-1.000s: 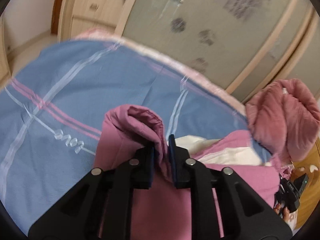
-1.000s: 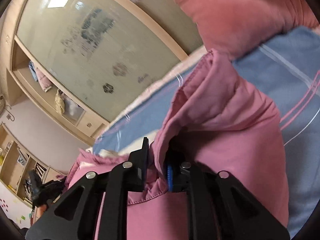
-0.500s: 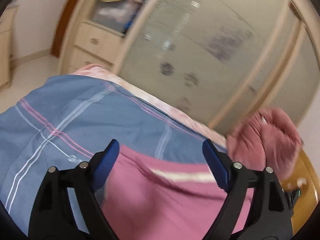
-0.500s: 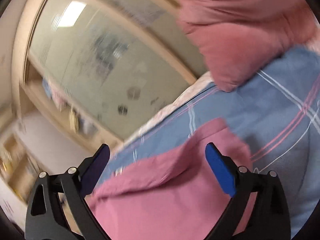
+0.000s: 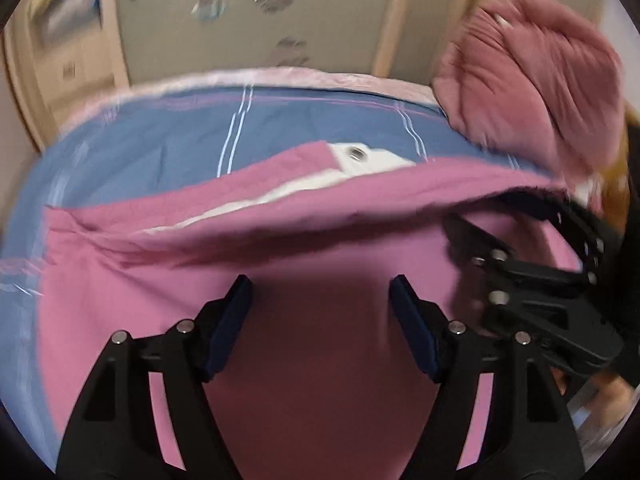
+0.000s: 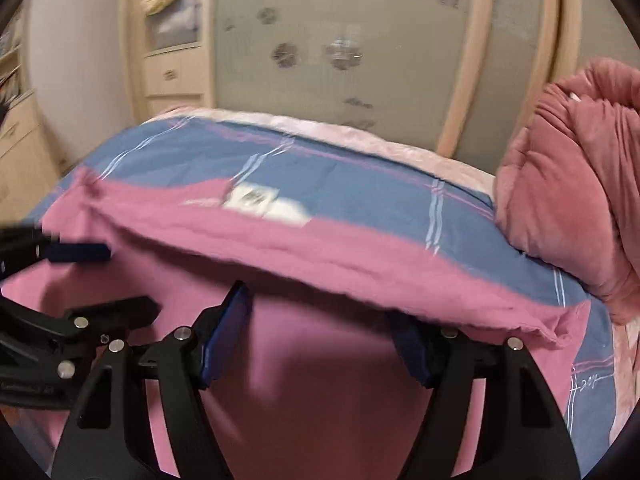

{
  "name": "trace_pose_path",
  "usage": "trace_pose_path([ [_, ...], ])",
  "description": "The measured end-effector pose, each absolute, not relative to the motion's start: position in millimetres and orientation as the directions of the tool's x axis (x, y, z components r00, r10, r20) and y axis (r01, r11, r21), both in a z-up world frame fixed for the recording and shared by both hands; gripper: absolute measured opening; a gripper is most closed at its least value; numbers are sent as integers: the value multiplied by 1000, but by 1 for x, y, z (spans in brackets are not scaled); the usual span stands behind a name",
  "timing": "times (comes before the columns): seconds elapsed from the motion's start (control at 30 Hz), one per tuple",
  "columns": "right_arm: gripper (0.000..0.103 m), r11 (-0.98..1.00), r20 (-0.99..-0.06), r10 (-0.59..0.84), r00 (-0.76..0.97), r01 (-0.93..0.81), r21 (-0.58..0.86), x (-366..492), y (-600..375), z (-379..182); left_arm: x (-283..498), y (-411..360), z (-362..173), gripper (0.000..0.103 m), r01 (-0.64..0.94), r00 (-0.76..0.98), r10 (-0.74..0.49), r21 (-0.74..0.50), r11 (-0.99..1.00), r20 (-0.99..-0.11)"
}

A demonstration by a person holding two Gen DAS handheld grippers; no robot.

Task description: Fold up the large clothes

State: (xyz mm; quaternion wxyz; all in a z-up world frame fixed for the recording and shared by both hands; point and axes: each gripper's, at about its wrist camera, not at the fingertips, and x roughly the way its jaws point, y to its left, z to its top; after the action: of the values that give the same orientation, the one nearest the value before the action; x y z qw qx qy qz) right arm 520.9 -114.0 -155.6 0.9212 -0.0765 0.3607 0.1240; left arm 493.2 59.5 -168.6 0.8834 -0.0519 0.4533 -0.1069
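Garment: I see the pink garment (image 5: 320,264) lying on the blue plaid bedsheet (image 5: 168,148), long axis running left to right, folded edge toward the wardrobe (image 6: 340,40).
Left gripper (image 5: 320,320): jaws closing, gripping nothing.
Right gripper (image 6: 320,328): jaws closing, nothing clamped.

Pink garment (image 5: 320,216) lies folded over on bedsheet (image 5: 168,148).

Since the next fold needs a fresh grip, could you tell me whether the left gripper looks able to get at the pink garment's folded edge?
Probably yes. The left gripper hovers over the pink garment, its jaws closing with nothing clamped. The folded edge lies just ahead, uncovered; the right gripper sits off to one side.
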Motion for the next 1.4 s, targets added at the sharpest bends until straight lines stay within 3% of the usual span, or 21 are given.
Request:
trace_pose_path([
  [0.1,71,976,-673,110,731,-208,-67,536,-131,-164,523,81,-180,77,43,579,-211,-228,973,-788],
  [0.2,72,995,-696,63,715,-100,-12,555,-164,-181,537,95,-190,77,-51,588,-102,-162,985,-802],
  [0.37,79,989,-779,139,612,-45,141,579,-195,-217,548,90,-212,81,-75,540,-30,-84,994,-841],
  [0.47,80,991,-792,123,598,-38,125,579,-192,-218,554,83,-221,88,-94,513,39,-11,996,-858],
  [0.63,80,999,-698,40,715,-18,38,545,-218,-178,535,100,-193,83,-77,559,13,-36,996,-829],
  [0.73,80,991,-755,-100,648,133,-17,543,-273,-195,529,135,-197,83,-173,523,137,53,983,-841],
  [0.8,80,979,-819,-136,557,203,-25,542,-303,-217,526,161,-204,83,-232,486,100,-18,972,-868],
  [0.93,80,966,-781,-187,596,257,-35,519,-322,-202,513,176,-189,81,-274,502,148,5,962,-852],
  [1.0,79,975,-715,-162,680,223,-10,504,-311,-176,497,167,-165,81,-241,583,118,-33,970,-804],
  [1.1,79,992,-691,25,723,68,108,496,-274,-147,480,151,-149,81,-172,615,49,-73,982,-787],
  [1.27,79,971,-726,238,645,-177,161,500,-171,-138,438,125,-157,81,-77,632,-23,-92,993,-774],
  [1.4,79,963,-773,231,591,-253,94,518,-97,-161,418,110,-172,81,-46,650,1,-38,998,-760],
])
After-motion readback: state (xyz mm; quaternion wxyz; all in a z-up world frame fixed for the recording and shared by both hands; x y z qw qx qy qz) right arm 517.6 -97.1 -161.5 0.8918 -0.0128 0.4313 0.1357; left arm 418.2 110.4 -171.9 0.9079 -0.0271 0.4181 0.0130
